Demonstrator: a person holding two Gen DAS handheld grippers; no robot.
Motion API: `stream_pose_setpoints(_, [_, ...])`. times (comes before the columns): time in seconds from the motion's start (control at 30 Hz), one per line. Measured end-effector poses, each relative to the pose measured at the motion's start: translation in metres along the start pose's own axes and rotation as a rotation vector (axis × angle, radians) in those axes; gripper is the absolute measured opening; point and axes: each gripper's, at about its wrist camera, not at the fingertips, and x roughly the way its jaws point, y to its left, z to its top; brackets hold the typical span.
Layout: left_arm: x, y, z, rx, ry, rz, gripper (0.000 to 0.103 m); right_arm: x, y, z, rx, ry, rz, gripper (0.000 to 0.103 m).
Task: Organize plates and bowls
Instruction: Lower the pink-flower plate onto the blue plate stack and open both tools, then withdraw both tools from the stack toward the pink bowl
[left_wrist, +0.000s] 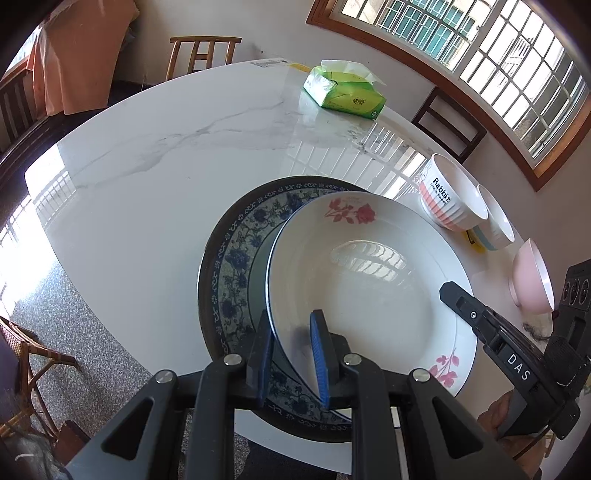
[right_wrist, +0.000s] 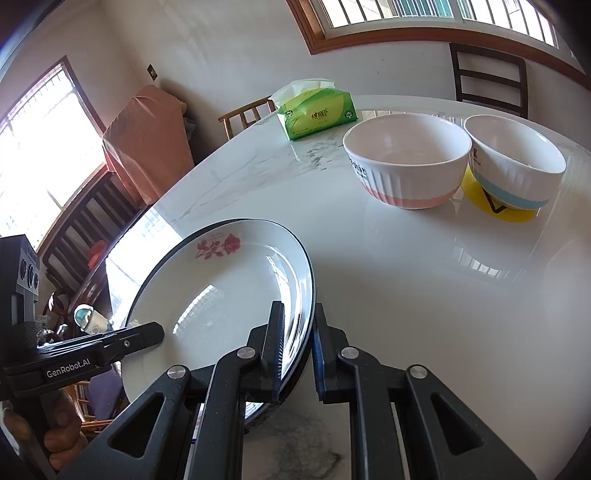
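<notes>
A white plate with red roses lies offset over a larger blue floral plate on the marble table; I cannot tell whether they touch. My left gripper is shut on the white plate's near left rim, one blue pad on each face. From the right, my right gripper grips the opposite rim. In the right wrist view the right gripper is shut on the white plate, which is tilted, with a dark rim just under it. The left gripper holds its far edge.
A pink-banded bowl, a blue-banded bowl on a yellow disc and a pink bowl stand to the right. A green tissue pack lies at the far side. Chairs ring the table.
</notes>
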Motion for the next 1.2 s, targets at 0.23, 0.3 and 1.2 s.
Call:
stream_pose_setpoints(0.23, [-0.018,0.006,0.006,0.011,-0.088,0.039,0.020,0.000,0.000,0.002,0.008,-0.024,-0.001,0.017])
stream_pose_setpoints(0.3, [-0.020,0.011,0.005,0.004,-0.087,0.043,0.020,-0.003,0.000,0.003,0.004,-0.034,0.000,0.018])
stream_pose_setpoints(1.2, [-0.053,-0.031,-0.019,0.158,-0.194,0.038,0.024,-0.050,-0.014,-0.018,0.026,-0.158,-0.050,0.011])
